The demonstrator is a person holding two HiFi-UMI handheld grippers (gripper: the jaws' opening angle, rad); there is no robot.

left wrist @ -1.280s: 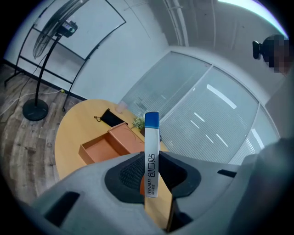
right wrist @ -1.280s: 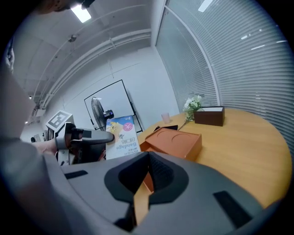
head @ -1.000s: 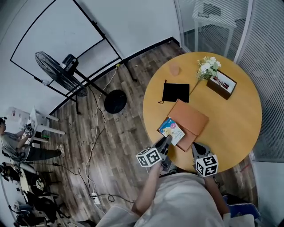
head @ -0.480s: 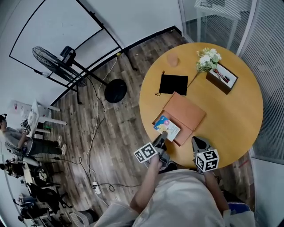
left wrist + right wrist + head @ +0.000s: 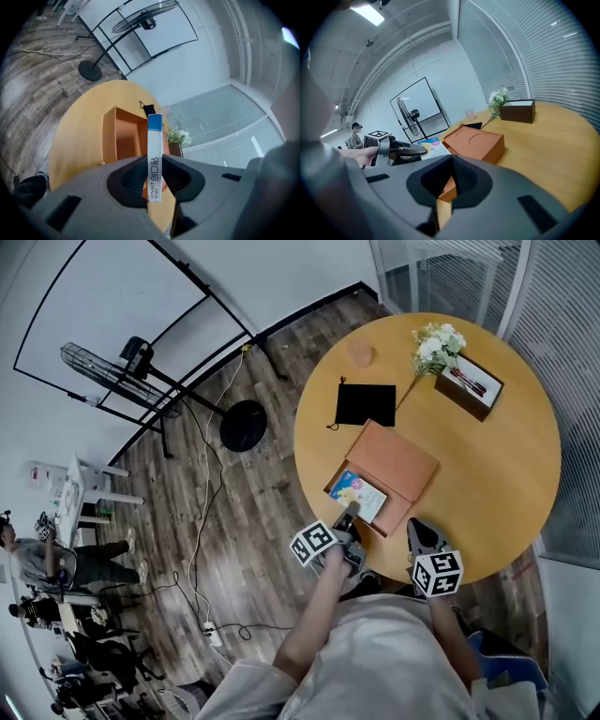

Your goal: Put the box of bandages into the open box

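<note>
The box of bandages (image 5: 357, 495), with a blue, yellow and pink face, hangs flat over the open half of the orange box (image 5: 330, 489) near the table's front left edge. My left gripper (image 5: 349, 515) is shut on its near end. In the left gripper view the bandage box (image 5: 155, 140) shows edge-on, white with a blue tip, between the pads, with the open orange box (image 5: 123, 136) beyond. The orange lid (image 5: 398, 461) lies to the right. My right gripper (image 5: 418, 534) hovers at the table's front edge, shut and holding nothing. The right gripper view shows the lid (image 5: 474, 140) and the left gripper (image 5: 407, 150).
A black pouch (image 5: 366, 404), a small cup (image 5: 359, 352), white flowers (image 5: 437, 341) and a brown box with pens (image 5: 468, 386) sit on the far half of the round wooden table (image 5: 506, 484). A fan (image 5: 98, 371), cables and a seated person (image 5: 33, 559) are on the floor at left.
My left gripper has sunk toward the open orange box with the bandage box still in it, and has rolled a little. The right gripper has hardly moved.
</note>
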